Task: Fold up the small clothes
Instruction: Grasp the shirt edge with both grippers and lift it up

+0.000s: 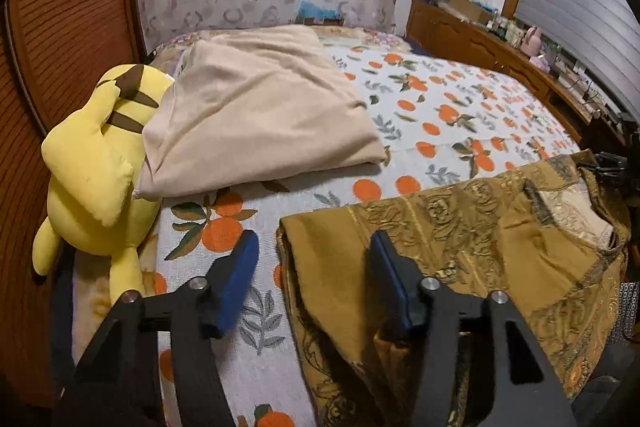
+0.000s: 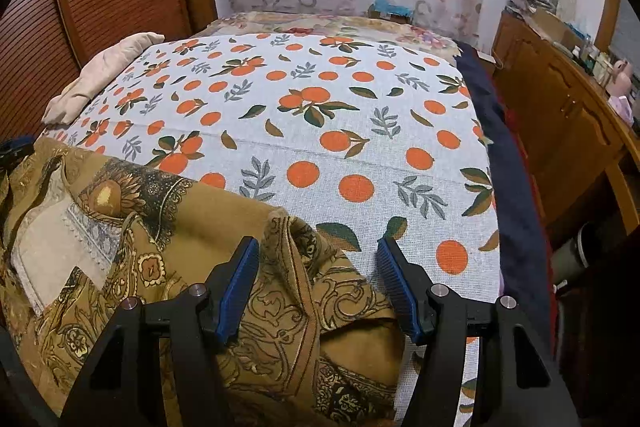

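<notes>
A yellow plush toy [image 1: 94, 163] sits at the far left, leaning on the brown wooden wall, out of the way of the work. Next to it a tan pillow [image 1: 256, 115] lies flat on the bed sheet [image 1: 460, 115] with oranges printed on it.

The brown patterned top [image 1: 460, 239] is the thing to fold. It lies spread out at the near edge of the bed, so there is room to fold it.

The left claw [image 1: 314, 279] points down at a slant, right over the left edge of the top. Its two blue fingers are apart. One finger is over the bare sheet and the other is over the cloth, with the cloth edge between them. They do not pinch it yet. It looks ready to grab that edge.

The right claw [image 2: 318, 283] also tips down at a slant, over the right side of the top [image 2: 168, 227]. Its fingers are apart too. A raised fold of cloth sits between them, but nothing is squeezed.

A wooden cabinet [image 2: 560, 123] stands at the far right.
</notes>
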Tool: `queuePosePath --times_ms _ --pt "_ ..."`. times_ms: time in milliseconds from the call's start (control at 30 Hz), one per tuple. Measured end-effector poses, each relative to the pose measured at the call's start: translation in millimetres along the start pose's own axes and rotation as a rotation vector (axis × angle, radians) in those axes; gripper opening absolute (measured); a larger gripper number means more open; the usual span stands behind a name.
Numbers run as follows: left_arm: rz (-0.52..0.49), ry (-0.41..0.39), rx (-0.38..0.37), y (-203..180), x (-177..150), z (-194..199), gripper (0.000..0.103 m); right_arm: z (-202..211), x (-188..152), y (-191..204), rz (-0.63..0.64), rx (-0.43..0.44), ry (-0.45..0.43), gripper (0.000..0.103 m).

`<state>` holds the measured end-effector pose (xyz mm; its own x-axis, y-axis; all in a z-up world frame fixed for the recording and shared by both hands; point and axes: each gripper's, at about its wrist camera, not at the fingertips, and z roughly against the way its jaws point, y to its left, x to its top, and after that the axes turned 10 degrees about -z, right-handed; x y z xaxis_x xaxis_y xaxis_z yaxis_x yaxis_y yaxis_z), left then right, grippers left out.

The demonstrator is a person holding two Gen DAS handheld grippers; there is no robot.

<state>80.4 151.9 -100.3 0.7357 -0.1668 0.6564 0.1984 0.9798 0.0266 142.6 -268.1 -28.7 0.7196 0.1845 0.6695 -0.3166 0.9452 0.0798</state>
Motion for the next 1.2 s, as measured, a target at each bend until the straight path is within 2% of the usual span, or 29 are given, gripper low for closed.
queuePosePath --times_ms 167,267,333,367,400,467,533,567,667,867,1200 --pt "-0.001 0.033 -0.006 1.7 -0.2 -12.0 0.056 -1.7 -2.9 -2.9 0.006 0.002 -0.01 0.063" --pt "-0.012 0.025 -0.002 1.4 0.4 -13.2 0.052 -0.6 -4.4 -3.1 0.02 0.023 -0.01 0.05" --pt "-0.001 0.018 -0.051 -0.2 0.1 -11.0 0.025 1.3 -6.4 0.6 0.044 0.037 -0.009 0.037" --pt "0.0 0.02 -0.066 -0.3 0.4 -10.5 0.019 2.3 -7.7 2.7 0.054 0.042 -0.006 0.033" --pt "-0.001 0.02 -0.077 -1.4 0.3 -9.7 0.007 3.5 -8.2 3.3 0.058 0.051 -0.004 0.024" --pt "0.009 0.007 -0.128 -3.4 -0.8 -4.9 0.006 6.3 -9.7 4.5 0.056 0.08 0.004 0.014" --pt "0.003 -0.021 -0.108 -7.9 1.3 10.0 0.005 14.3 -11.5 7.1 0.065 0.076 -0.014 0.012" --pt "-0.001 -0.046 -0.089 -10.3 4.3 22.6 0.005 20.3 -11.9 9.0 0.07 0.057 -0.033 0.011" --pt "-0.029 -0.161 -0.107 -19.2 17.7 68.8 0.005 51.1 -8.4 13.4 0.071 0.038 -0.107 0.01" --pt "-0.113 -0.356 -0.09 -46.1 49.9 151.9 0.005 149.1 9.0 27.1 0.086 0.05 -0.315 0.009" --pt "-0.117 -0.657 -0.057 -38.7 102.4 253.5 0.005 299.0 46.9 35.1 0.116 0.059 -0.583 0.009"
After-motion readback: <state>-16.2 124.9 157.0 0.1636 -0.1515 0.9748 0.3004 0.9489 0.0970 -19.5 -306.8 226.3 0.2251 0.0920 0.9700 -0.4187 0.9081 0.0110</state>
